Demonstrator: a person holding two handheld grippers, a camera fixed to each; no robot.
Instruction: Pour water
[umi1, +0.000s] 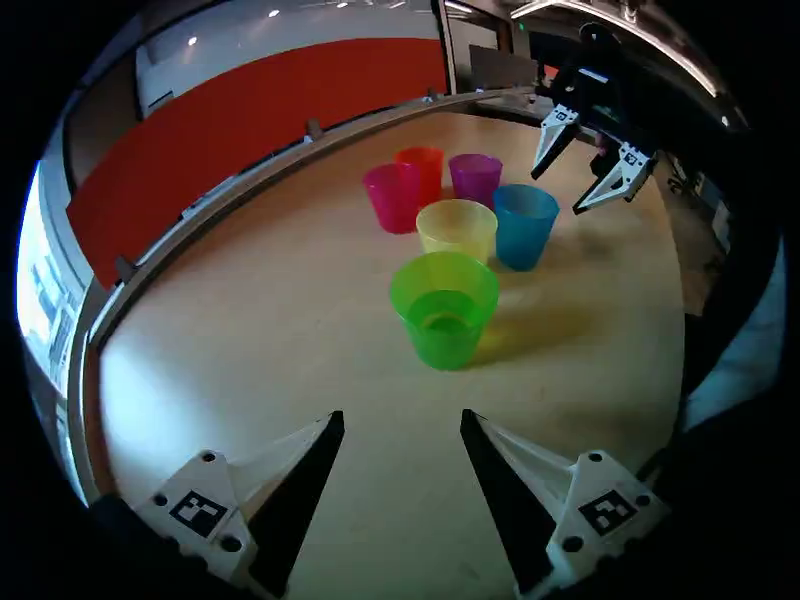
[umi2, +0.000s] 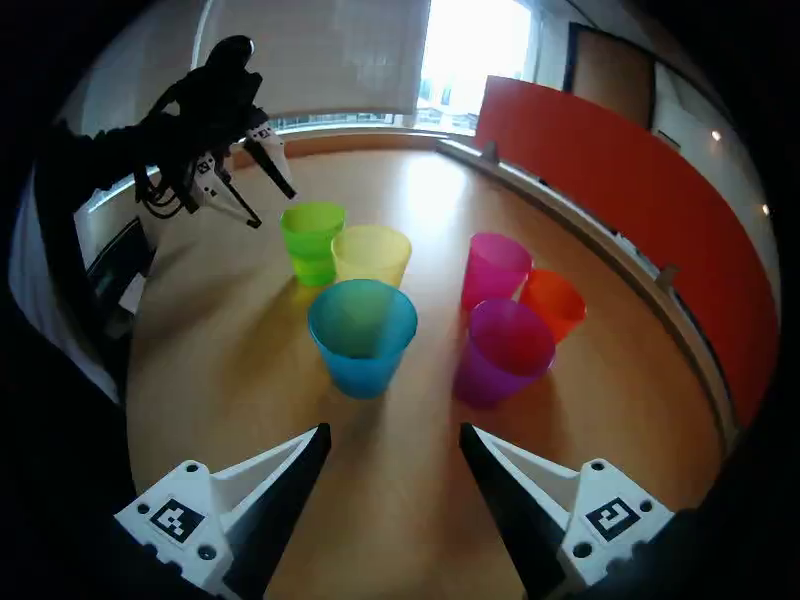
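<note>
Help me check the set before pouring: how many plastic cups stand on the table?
6. In the left gripper view: green cup nearest, yellow cup behind it, blue cup right of that, then pink cup, orange cup, purple cup farthest. None seems hidden.

table (umi1: 250, 330): light wood, raised rim | red partition (umi1: 250, 110): runs along table edge | window (umi2: 470, 55): bright, white blind (umi2: 310, 50) beside | ceiling lights (umi1: 273, 13): lit
</note>
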